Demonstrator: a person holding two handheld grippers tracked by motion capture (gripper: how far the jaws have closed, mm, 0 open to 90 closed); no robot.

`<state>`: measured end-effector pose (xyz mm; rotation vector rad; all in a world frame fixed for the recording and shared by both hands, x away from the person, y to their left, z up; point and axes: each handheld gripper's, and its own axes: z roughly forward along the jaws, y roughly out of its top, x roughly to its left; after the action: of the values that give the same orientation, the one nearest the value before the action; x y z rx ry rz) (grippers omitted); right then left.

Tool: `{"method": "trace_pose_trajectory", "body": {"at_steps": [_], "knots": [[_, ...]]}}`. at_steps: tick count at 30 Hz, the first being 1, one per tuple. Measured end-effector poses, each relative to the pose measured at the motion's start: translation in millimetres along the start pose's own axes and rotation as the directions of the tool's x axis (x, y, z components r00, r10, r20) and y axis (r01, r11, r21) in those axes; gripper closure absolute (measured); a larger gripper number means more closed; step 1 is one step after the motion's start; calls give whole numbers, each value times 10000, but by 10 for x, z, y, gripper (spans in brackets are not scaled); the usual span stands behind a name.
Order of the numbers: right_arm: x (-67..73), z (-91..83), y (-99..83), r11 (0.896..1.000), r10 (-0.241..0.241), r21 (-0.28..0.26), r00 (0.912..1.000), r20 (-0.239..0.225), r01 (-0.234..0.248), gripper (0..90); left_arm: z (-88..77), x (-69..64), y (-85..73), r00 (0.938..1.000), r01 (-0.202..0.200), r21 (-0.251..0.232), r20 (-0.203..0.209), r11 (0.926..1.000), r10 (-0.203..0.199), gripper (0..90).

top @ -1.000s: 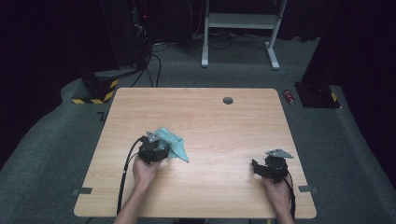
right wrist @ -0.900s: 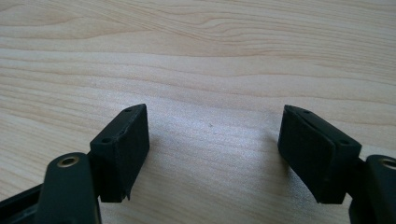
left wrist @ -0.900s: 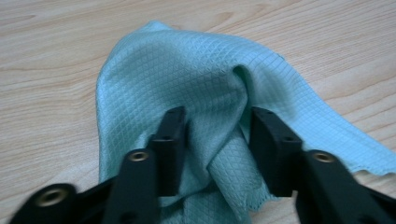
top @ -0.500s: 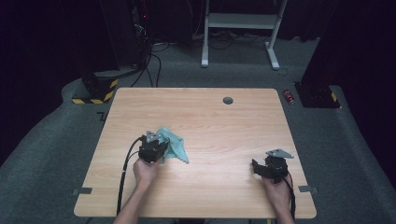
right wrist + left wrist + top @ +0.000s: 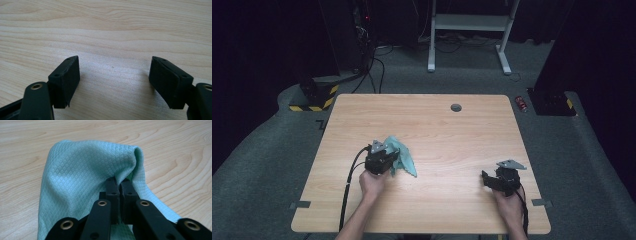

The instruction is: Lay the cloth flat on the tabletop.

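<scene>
A: Where's our cloth?

B: At seven o'clock on the table, a fold pinched tight in our left gripper.

A: It looks soft and light, so we'd hold an edge. Right gripper?

B: At four o'clock, jaws wide apart, holding nothing.

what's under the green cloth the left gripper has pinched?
Around the teal waffle-weave cloth, bare wooden table shows on every side. The left gripper is shut on a raised fold. Whatever lies beneath the draped fabric is covered, so I cannot tell.
</scene>
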<state>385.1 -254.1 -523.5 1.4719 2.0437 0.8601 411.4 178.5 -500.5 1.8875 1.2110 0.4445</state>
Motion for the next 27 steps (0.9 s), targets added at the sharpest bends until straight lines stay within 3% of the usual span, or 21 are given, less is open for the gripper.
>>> {"method": "trace_pose_trajectory", "body": {"at_steps": [4, 9, 14, 17, 27], "knots": [[0, 0, 0, 10000, -1, 2, 10000, 1, 1, 247, 21, -82, 95, 9993, -255, 15, 287, 9997, 255, 872], [0, 0, 0, 10000, -2, 1, 10000, 0, 2, 247, 61, -138, 120, 9986, -265, 60, 463, 9996, 262, 872], [0, 0, 0, 10000, 2, 0, 10000, 3, -2, 247, 134, -265, 196, 9949, -536, 130, 865, 9985, 523, 872], [1, 0, 1, 10000, 2, 0, 10000, 7, -2, 247, 155, -332, 233, 9921, -466, -2, 1164, 9989, 463, 872], [1, 1, 1, 10000, 7, 1, 10000, 12, -7, 246, 231, -457, 298, 9872, -545, 44, 1505, 9985, 532, 872]]}}
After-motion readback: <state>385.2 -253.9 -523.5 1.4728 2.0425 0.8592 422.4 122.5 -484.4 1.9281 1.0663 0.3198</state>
